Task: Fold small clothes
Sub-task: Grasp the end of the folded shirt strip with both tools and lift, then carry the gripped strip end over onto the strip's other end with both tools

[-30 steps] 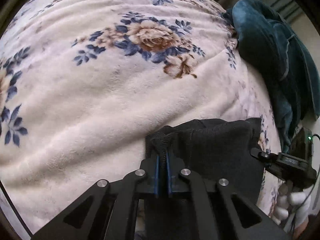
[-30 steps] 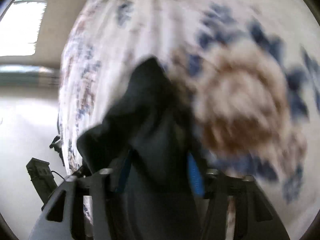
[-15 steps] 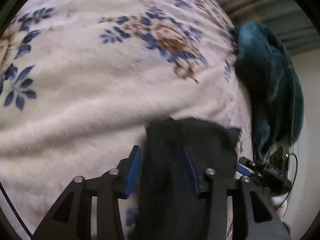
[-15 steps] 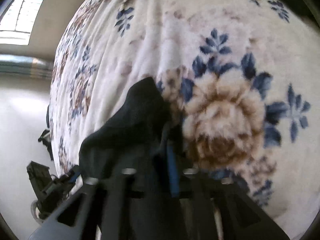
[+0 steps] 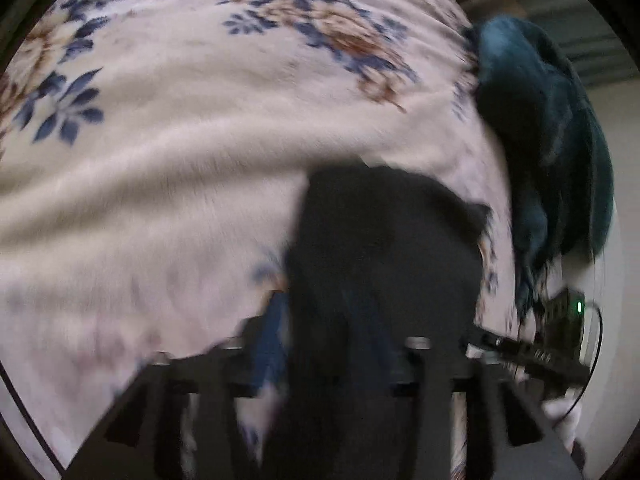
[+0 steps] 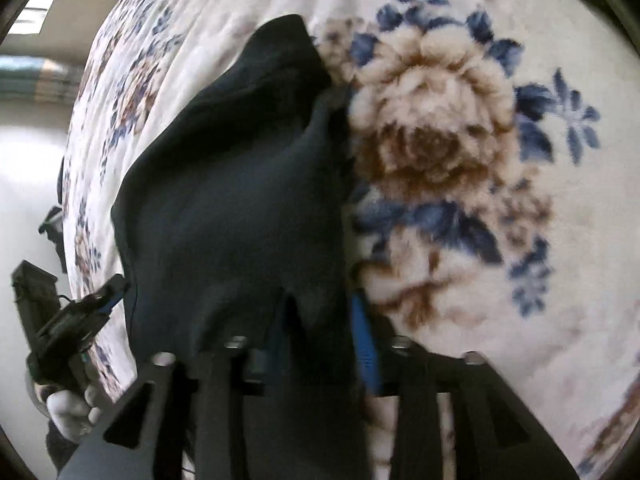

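left gripper (image 5: pixel 332 340): jaws opening, blue pads parted; black garment (image 5: pixel 384 248) lies between them, pads not seen pressing it. View motion-blurred.
right gripper (image 6: pixel 316 340): jaws opening too, blue pads apart; same dark cloth (image 6: pixel 240 200) sits between the fingers, loose, no pinch seen.
black garment: small dark knit piece, lying on the floral blanket (image 5: pixel 180 152), bunched with raised folds; in the right wrist view it runs from the fingers up to a pointed corner beside the big brown rose print (image 6: pixel 432 128).
floral blanket: cream plush, blue leaves and brown flowers, covers the whole work surface (image 6: pixel 560 280).
teal cloth (image 5: pixel 540 140): piled at the blanket's far right edge in the left view, apart from the black garment.
other gripper seen: right unit in lower right of left view (image 5: pixel 532 356); left unit in lower left of right view (image 6: pixel 68 320), a white-gloved hand (image 6: pixel 68 404) under it.
green light (image 5: pixel 579 307): small lit dot on a dark box, right edge.
writing/brands: none readable; pale marks on the right unit are too blurred.
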A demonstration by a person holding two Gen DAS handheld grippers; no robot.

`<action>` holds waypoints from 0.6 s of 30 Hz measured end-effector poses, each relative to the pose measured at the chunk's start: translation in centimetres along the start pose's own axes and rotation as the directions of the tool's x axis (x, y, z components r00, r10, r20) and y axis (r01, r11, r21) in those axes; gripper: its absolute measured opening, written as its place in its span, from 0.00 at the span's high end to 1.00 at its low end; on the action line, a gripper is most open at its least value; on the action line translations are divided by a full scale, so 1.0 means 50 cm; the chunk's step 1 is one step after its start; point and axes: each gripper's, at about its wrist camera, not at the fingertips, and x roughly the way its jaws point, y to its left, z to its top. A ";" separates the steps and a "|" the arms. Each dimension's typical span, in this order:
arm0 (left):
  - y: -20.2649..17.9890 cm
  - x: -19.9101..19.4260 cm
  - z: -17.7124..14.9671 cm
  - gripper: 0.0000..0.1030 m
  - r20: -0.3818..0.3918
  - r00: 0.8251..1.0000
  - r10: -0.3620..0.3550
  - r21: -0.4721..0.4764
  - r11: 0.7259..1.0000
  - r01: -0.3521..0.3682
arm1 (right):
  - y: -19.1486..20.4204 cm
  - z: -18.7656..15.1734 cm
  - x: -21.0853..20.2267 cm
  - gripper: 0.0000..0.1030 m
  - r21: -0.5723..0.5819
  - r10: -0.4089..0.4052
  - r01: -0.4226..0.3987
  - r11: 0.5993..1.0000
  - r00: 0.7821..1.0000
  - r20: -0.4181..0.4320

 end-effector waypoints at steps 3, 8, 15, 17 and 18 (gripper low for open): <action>-0.034 0.011 -0.072 0.60 -0.043 0.996 0.075 0.100 0.993 -0.071 | 0.020 -0.054 0.003 0.37 0.001 0.039 -0.039 0.999 0.998 -0.049; 0.027 0.027 -0.097 0.93 -0.015 0.994 0.113 0.035 0.993 -0.112 | -0.012 -0.138 0.044 0.63 0.020 -0.005 0.007 1.000 0.997 -0.083; 0.012 -0.019 -0.107 0.76 -0.030 0.998 0.056 0.017 0.998 -0.055 | -0.025 -0.155 0.028 0.62 0.032 -0.012 0.015 0.999 0.996 -0.092; 0.001 -0.031 -0.140 0.74 -0.031 0.997 0.070 0.050 0.996 -0.069 | 0.002 -0.164 0.029 0.52 0.025 -0.004 0.007 1.000 0.993 -0.115; -0.004 -0.024 -0.160 0.74 -0.037 0.996 0.078 0.062 0.995 -0.076 | 0.006 -0.177 0.027 0.41 0.022 0.006 -0.004 1.000 0.992 -0.125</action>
